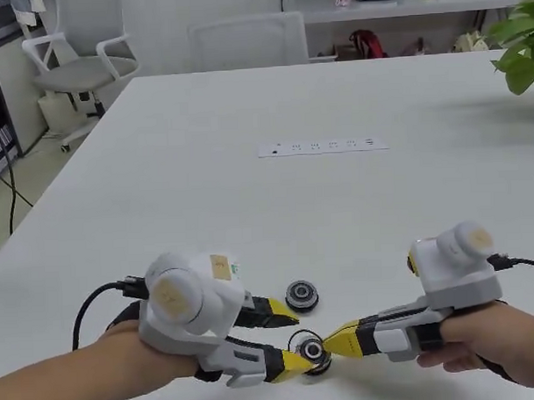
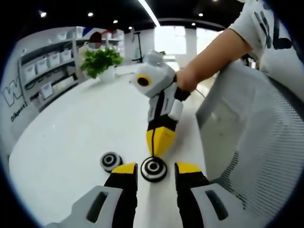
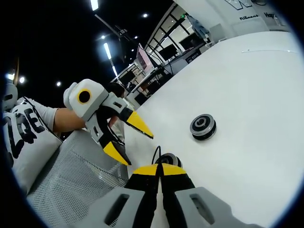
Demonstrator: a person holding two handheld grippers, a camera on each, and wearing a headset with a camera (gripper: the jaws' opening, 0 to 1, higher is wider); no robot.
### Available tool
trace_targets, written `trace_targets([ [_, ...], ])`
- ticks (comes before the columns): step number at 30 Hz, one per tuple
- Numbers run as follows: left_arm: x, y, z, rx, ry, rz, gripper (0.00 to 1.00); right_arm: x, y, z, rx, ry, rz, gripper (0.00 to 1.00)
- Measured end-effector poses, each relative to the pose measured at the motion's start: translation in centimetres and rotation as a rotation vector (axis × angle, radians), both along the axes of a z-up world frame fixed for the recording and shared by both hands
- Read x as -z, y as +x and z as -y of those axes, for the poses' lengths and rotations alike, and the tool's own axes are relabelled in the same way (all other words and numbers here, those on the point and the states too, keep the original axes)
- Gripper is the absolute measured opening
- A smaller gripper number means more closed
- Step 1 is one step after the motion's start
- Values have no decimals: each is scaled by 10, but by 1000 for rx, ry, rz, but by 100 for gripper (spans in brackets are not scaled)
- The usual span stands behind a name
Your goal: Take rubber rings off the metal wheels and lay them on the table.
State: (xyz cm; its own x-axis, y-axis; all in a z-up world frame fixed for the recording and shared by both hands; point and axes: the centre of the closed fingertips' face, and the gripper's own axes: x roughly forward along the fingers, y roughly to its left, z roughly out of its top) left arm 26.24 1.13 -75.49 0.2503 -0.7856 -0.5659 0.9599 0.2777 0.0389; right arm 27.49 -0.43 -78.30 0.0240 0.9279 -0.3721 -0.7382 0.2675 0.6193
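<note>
Near wheel point(image 1: 309, 349): lies flat, axle upward, between wide-open, empty left gripper point(image 1: 300, 337) jaws. Right gripper point(image 1: 332, 345) jaws closed, tips touching wheel's rim.

Far ahead of you, near the middle, a flat white power strip point(image 1: 322, 147) lies with its sockets facing up. At the far left you have a white office chair point(image 1: 74, 75), and 1 more white chair point(image 1: 248, 38) stands beyond the strip. A leafy green plant point(image 1: 520, 42) reaches in from the far right. Along the back runs a shelf point(image 1: 392, 4) with a red object point(image 1: 367, 43) below it. In the left gripper view a grey mesh chair back point(image 2: 251, 128) stands close on the right, and wall shelves with white bins point(image 2: 47, 66) line the far left.
</note>
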Motion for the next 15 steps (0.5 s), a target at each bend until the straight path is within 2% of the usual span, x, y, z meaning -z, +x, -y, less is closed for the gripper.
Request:
trace_targets([
  [5,-8,-2,-6,-13,-19,0,35,-2,0,-2,-1,6,0,0],
  [15,-11,-7,-23,-43,-37,-18,45,-9,0,-6,-10,21,6,0],
])
